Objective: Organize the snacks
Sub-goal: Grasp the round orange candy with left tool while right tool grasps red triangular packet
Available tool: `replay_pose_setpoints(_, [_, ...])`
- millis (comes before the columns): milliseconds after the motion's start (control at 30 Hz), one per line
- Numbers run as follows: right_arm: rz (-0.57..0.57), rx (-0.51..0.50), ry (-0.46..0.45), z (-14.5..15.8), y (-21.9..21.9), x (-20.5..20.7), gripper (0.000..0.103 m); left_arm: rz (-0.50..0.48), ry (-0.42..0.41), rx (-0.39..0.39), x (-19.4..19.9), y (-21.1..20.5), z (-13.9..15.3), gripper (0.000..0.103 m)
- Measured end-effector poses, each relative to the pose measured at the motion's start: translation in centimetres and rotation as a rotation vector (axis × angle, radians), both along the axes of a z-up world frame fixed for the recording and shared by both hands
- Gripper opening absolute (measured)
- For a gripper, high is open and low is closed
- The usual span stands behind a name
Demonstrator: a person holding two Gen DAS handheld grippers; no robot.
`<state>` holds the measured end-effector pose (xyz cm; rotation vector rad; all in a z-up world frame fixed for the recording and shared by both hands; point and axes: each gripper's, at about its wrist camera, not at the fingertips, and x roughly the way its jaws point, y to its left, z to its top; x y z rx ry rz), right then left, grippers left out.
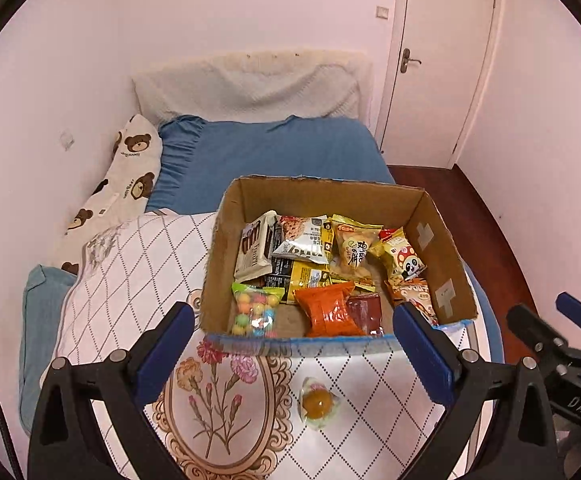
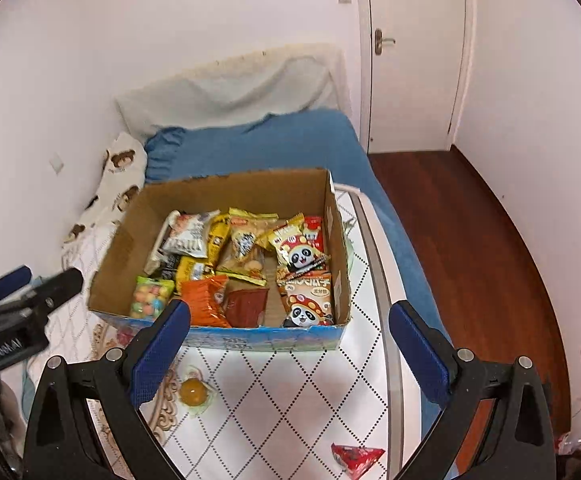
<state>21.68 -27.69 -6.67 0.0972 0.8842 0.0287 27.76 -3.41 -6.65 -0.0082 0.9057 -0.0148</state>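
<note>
An open cardboard box (image 1: 436, 240) (image 2: 126, 256) sits on a white patterned cloth and holds several snack packets, among them an orange packet (image 1: 330, 310) (image 2: 204, 300), a bag of coloured candy balls (image 1: 255, 310) (image 2: 150, 296) and panda packets (image 2: 304, 254). A clear-wrapped brown round snack (image 1: 317, 402) (image 2: 193, 393) lies on the cloth in front of the box. A red triangular packet (image 2: 356, 460) lies nearer, at the right. My left gripper (image 1: 292, 338) is open and empty, above the round snack. My right gripper (image 2: 290, 334) is open and empty, near the box's front wall.
The cloth (image 1: 138, 264) covers a board on a bed with blue bedding (image 1: 274, 152) and a bear-print pillow (image 1: 130, 176). Dark wood floor (image 2: 466, 240) and a white door (image 2: 414, 52) lie to the right. The right gripper's body shows in the left wrist view (image 1: 562, 348).
</note>
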Motion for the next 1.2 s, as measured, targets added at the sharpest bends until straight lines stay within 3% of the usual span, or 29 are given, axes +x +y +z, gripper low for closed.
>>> replay_pose_setpoints(133, [-0.007,0.009,-0.030,1.0,-0.2,-1.9,0.101,0.006,-0.015,-0.008,-1.7,0.0,0.7,0.102])
replay_pose_setpoints(267, [-0.028,0.048,0.009,-0.4,-1.3,-2.8,0.101,0.018,0.017,-0.014,-2.5,0.3,-0.3,0.102])
replay_pose_setpoints(367, [-0.065,0.095,0.088,-3.3,-3.4,-3.6,0.101,0.018,0.081,-0.007,-2.9,0.2,-2.8,0.102])
replay_pose_setpoints(567, [-0.129,0.194,0.290,-12.2,-8.0,-5.9,0.101,0.003,0.241,0.033,-3.4,-0.7,-9.5,0.102])
replay_pose_setpoints(600, [-0.134,0.204,0.309,-13.2,-8.3,-6.3,0.097,-0.004,0.266,0.042,-3.5,-0.9,-10.7,0.102])
replay_pose_setpoints(633, [-0.135,0.232,0.335,-14.7,-8.8,-6.7,0.080,-0.009,0.283,0.047,-3.5,-1.1,-11.5,0.102])
replay_pose_setpoints(667, [-0.136,0.257,0.362,-16.0,-9.1,-6.8,0.071,-0.011,0.306,0.052,-3.4,-1.2,-12.5,0.102])
replay_pose_setpoints(700, [-0.154,0.293,0.399,-17.7,-9.7,-7.2,0.066,-0.011,0.323,0.053,-3.2,-1.3,-13.3,0.102])
replay_pose_setpoints(967, [-0.182,0.313,0.497,-23.3,-10.1,-8.1,0.066,-0.066,0.481,0.043,-0.9,-2.8,-19.4,0.102])
replay_pose_setpoints(1067, [-0.184,0.316,0.513,-24.8,-10.0,-8.2,0.064,-0.071,0.515,0.049,0.2,-3.1,-21.0,0.091])
replay_pose_setpoints(1133, [-0.168,0.302,0.508,-25.3,-9.5,-8.2,0.060,-0.068,0.534,0.037,0.7,-3.1,-21.9,0.071])
replay_pose_setpoints(1167, [-0.156,0.299,0.501,-25.4,-9.3,-8.2,0.060,-0.069,0.545,0.038,0.9,-3.1,-22.2,0.056])
replay_pose_setpoints(1200, [-0.146,0.290,0.499,-25.4,-9.0,-8.2,0.059,-0.073,0.557,0.029,1.1,-3.2,-22.6,0.050])
